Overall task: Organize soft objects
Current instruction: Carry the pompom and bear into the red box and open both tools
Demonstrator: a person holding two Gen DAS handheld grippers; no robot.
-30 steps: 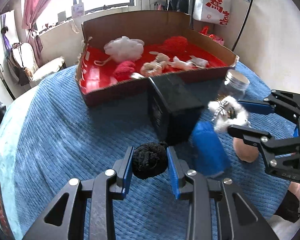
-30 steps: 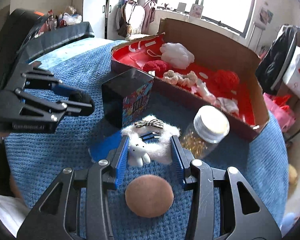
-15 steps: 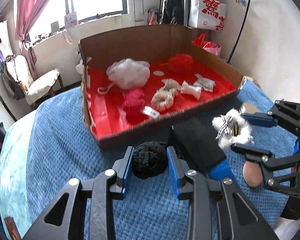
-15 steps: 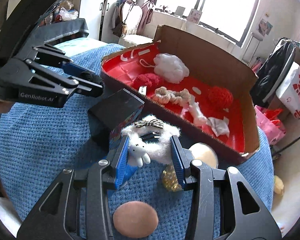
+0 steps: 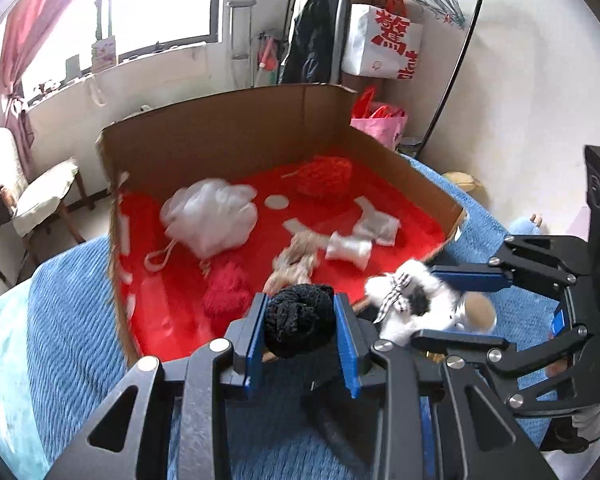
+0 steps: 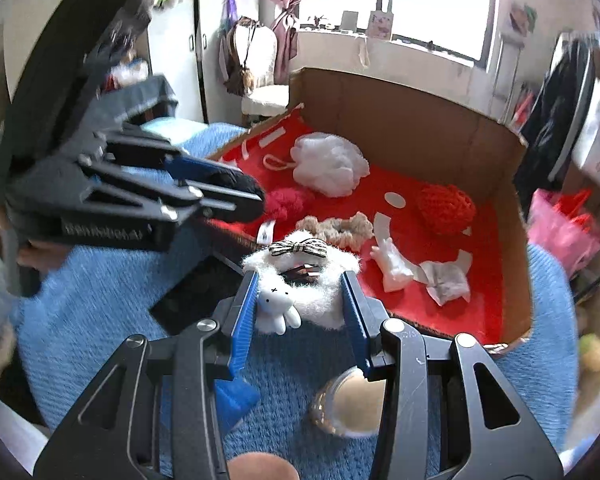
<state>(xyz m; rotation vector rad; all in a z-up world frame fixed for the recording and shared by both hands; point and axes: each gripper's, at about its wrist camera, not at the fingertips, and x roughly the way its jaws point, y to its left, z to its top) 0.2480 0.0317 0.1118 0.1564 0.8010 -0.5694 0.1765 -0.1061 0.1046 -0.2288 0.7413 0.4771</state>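
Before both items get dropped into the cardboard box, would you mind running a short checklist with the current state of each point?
1. Left gripper clamps the black scrunchie: ok.
2. Right gripper clamps the white fluffy hair clip: ok.
3. Both items clear of the blue blanket: ok.
4. Bare red floor in the cardboard box to drop onto: ok, along the near edge.
5. Grippers apart from each other: ok.
6. Items fully past the box's near wall: cannot tell.
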